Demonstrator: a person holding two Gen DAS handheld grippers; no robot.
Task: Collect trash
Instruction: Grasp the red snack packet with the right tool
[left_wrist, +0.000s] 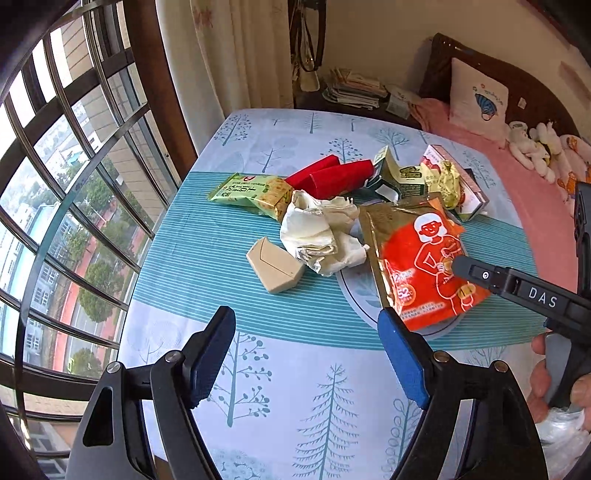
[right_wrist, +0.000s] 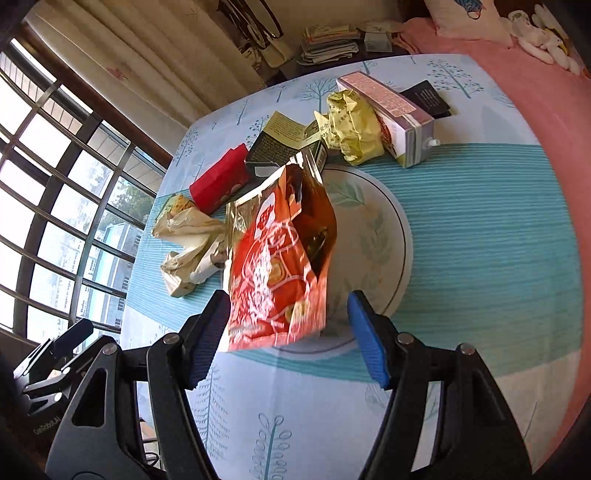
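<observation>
The right gripper (right_wrist: 288, 332), jaws wide apart, straddles the near end of the orange foil packet (right_wrist: 280, 258). The packet's long axis runs straight away from it. The left gripper (left_wrist: 306, 350), also spread and empty, hangs farther back.

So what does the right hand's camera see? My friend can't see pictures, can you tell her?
The open right gripper reaches around an orange snack bag, one finger on each side, above a white plate on a tree-print tablecloth. Behind lie crumpled tissue, a red box, a yellow wrapper and a pink carton.
</observation>
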